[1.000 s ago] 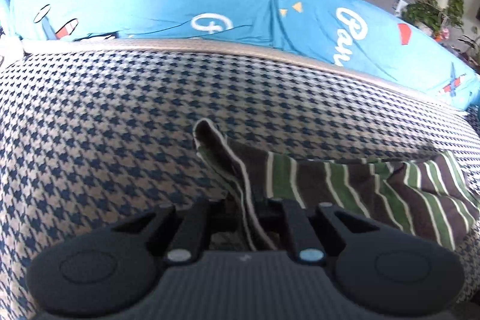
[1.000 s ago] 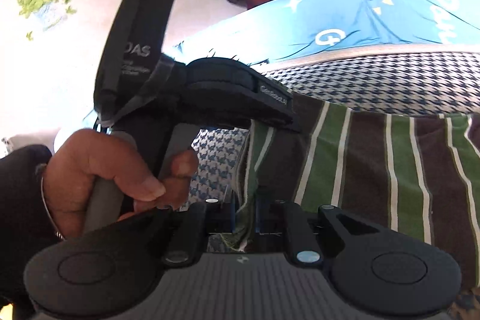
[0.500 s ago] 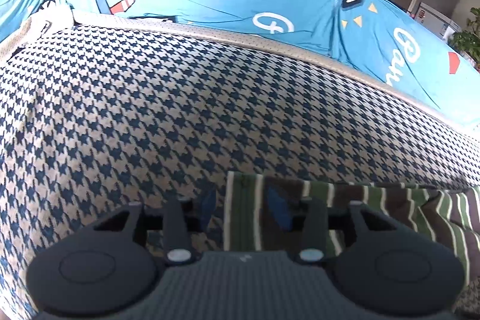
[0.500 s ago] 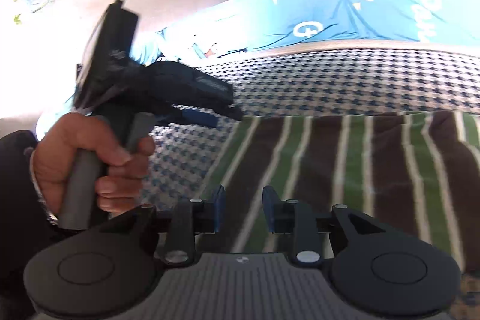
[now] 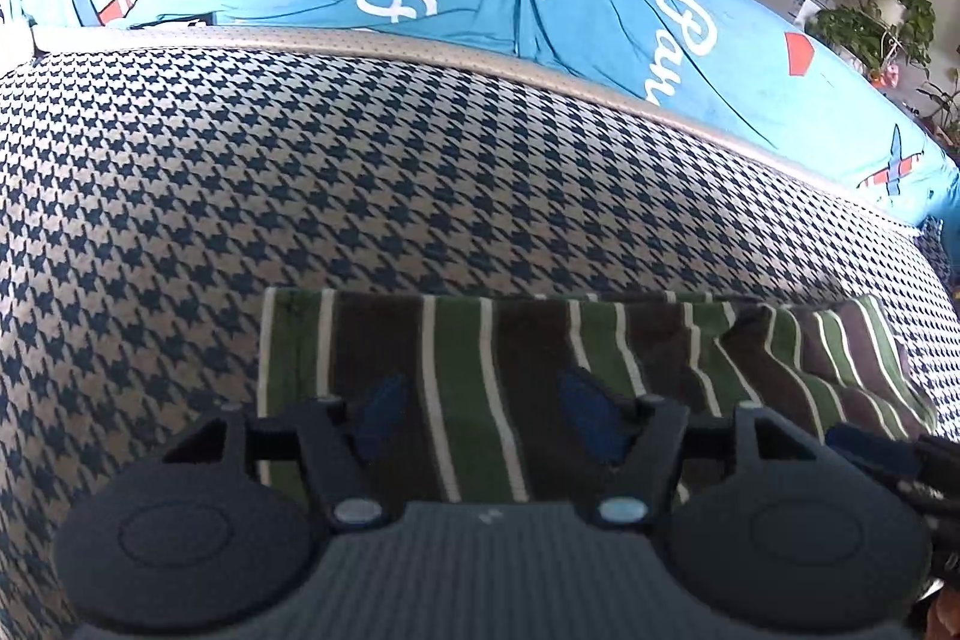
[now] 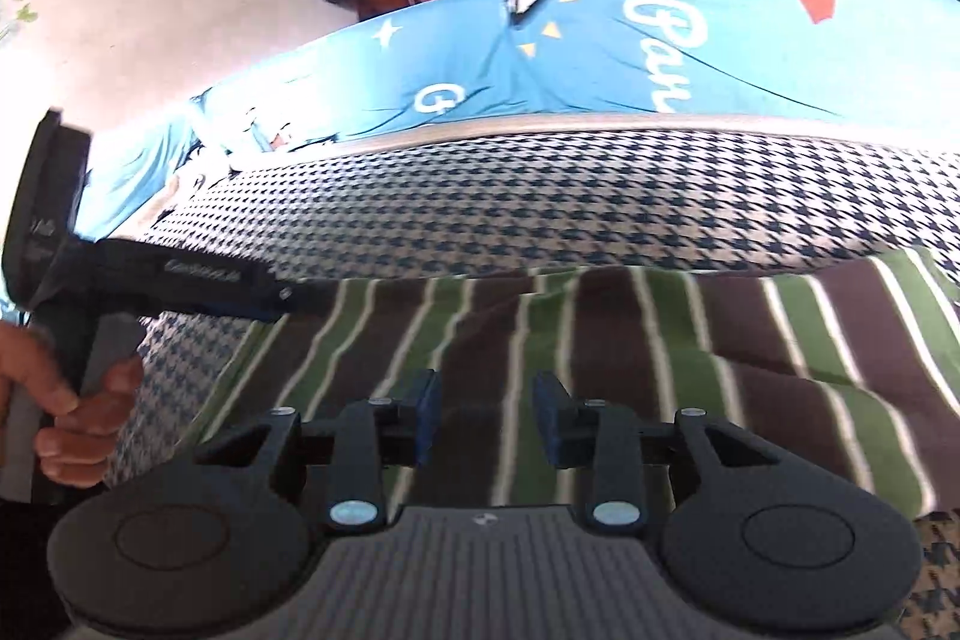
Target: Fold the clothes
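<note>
houndstooth bedcover (image 5: pixel 300 172) carries the striped garment (image 5: pixel 528 340); left gripper (image 5: pixel 486 415) and right gripper (image 6: pixel 486 415) gape wide, empty.

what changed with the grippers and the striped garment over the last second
Both the left gripper and right gripper let go: a second ago each pinched the striped garment, now both are open above it. The garment dropped flat. The houndstooth cover stayed put.

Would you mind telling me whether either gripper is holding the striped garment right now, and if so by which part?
Nothing is held. The left gripper and right gripper are both open above the striped garment, which lies flat on the houndstooth cover.
</note>
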The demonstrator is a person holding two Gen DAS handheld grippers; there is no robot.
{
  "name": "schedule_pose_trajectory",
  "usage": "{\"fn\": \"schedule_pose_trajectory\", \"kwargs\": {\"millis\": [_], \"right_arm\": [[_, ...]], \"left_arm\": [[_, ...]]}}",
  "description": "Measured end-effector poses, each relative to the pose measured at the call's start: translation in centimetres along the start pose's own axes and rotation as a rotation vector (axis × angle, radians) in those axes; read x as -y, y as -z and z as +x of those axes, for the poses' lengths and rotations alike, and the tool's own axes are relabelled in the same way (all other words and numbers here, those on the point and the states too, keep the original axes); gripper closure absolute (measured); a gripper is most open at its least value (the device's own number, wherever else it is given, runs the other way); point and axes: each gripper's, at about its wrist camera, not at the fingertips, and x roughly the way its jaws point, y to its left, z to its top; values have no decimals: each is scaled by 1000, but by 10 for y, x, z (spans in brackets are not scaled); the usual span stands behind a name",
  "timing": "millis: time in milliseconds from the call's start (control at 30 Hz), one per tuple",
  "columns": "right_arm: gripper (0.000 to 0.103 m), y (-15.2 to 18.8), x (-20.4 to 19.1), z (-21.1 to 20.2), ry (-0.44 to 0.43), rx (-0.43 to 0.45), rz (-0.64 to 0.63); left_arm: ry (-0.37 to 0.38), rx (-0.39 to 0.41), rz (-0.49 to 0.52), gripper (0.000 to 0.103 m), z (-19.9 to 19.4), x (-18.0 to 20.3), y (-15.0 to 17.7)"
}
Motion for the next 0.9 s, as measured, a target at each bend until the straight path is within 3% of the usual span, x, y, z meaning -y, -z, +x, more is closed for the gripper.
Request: {"fn": "schedule_pose_trajectory", "kwargs": {"millis": [500,833,900], "right_arm": [[61,-30,81,-18,176,47,50],[35,-51,147,-21,308,63,76],[33,-53,163,-21,322,58,101]], "left_arm": [[10,-49,75,29,21,25,18],[17,-35,141,24,27,40,29],[22,-23,150,24,27,43,30]]}}
